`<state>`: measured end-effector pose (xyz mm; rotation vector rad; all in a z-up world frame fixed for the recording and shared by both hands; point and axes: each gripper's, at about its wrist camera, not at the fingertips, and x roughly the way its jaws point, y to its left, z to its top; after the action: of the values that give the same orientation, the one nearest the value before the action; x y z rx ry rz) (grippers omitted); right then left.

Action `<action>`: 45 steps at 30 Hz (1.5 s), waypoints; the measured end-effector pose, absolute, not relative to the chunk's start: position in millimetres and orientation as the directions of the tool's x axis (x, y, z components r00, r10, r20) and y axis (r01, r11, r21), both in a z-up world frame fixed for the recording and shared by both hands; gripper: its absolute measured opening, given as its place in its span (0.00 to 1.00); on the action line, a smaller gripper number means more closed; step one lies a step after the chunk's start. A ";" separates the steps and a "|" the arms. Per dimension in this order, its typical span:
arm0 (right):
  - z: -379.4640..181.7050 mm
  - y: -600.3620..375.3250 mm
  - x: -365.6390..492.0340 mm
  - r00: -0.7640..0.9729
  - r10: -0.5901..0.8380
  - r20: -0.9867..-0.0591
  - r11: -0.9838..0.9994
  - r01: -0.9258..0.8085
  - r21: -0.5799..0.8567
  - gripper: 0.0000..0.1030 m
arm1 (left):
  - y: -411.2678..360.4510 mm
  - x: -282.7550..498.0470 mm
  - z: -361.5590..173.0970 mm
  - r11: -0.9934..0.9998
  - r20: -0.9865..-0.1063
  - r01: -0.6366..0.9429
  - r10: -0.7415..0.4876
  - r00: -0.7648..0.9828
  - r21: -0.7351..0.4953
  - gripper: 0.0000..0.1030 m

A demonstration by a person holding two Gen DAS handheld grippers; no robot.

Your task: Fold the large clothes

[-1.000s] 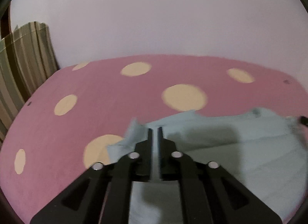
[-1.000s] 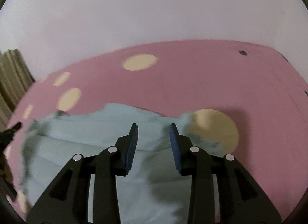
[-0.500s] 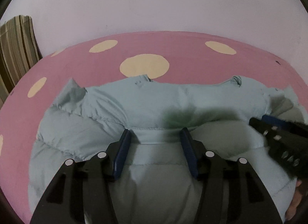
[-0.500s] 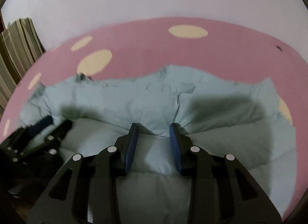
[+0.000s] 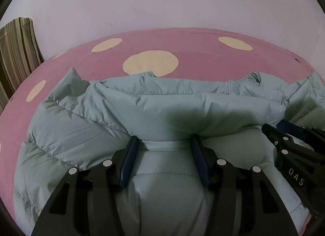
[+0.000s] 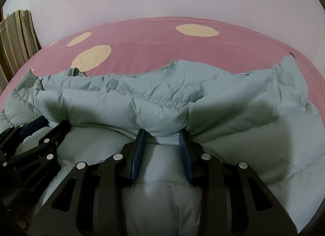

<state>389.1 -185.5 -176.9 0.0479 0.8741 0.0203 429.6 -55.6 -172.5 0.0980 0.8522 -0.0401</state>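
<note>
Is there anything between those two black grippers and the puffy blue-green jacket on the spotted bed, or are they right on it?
Nothing visible is in the way. The left gripper and the right gripper are both down on the jacket, each with a bulge of its padding between the blue fingers. Only jacket fabric lies ahead of them on the pink bedsheet.

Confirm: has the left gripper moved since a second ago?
Yes. The left gripper went forward and down over the puffy jacket; the pink dotted sheet it faced now lies beyond the jacket.

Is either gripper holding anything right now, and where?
The left hand-held gripper stands open astride the jacket fold, holding nothing. The right hand-held gripper flanks the same fold; whether it pinches cannot be told.
</note>
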 end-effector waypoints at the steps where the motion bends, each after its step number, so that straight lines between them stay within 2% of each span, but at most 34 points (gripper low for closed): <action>1: -172.7 -186.3 388.1 0.646 0.043 -0.762 0.998 0.001 0.057 0.34 | -55.4 432.1 -171.6 0.995 -0.753 0.074 0.004 0.658 0.070 0.53; 3: -165.9 -190.1 387.2 0.652 0.068 -0.755 0.996 -0.006 0.084 0.38 | -52.1 429.8 -162.2 0.996 -0.750 0.081 -0.017 0.661 0.048 0.53; 4: -159.7 -193.0 383.0 0.656 0.080 -0.751 0.995 -0.008 0.099 0.45 | -50.8 427.7 -160.0 0.996 -0.752 0.085 -0.025 0.659 0.042 0.53; 7: -134.1 -204.0 364.0 0.701 0.062 -0.710 0.996 0.000 0.086 0.52 | -39.4 416.0 -143.7 0.996 -0.745 0.076 -0.015 0.667 0.048 0.62; 8: -125.9 -208.6 358.4 0.718 0.034 -0.696 0.998 0.007 0.056 0.52 | -33.9 412.5 -138.1 0.997 -0.733 0.062 -0.004 0.680 0.052 0.66; 11: -115.0 -229.8 350.9 0.733 -0.030 -0.679 0.999 0.048 0.008 0.52 | -11.3 408.2 -124.7 0.998 -0.706 0.010 0.032 0.708 0.055 0.66; 16: -142.4 -263.4 359.7 0.680 -0.089 -0.728 0.993 0.119 -0.011 0.52 | 15.4 423.2 -150.4 0.997 -0.762 -0.042 0.072 0.644 0.058 0.66; 21: -172.8 -267.3 367.3 0.651 -0.086 -0.754 0.993 0.119 -0.010 0.53 | 10.9 421.5 -168.0 0.995 -0.744 -0.030 0.094 0.661 0.100 0.69; 24: -179.8 -270.2 372.3 0.638 -0.076 -0.766 0.992 0.127 0.008 0.53 | 14.8 424.8 -172.7 0.997 -0.752 -0.028 0.070 0.655 0.068 0.70; 29: -182.9 -277.4 371.3 0.644 -0.043 -0.764 0.990 0.129 0.053 0.54 | 19.2 428.3 -177.4 0.999 -0.760 -0.022 0.041 0.648 0.035 0.71; 45: -183.6 -276.1 374.7 0.644 -0.053 -0.763 0.991 0.130 0.041 0.54 | 20.7 434.0 -183.9 1.000 -0.767 -0.012 0.013 0.641 0.007 0.72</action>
<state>374.7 -276.1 -183.6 0.0945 0.8656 -0.1043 434.0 20.7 -183.9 0.0007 0.8749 0.0145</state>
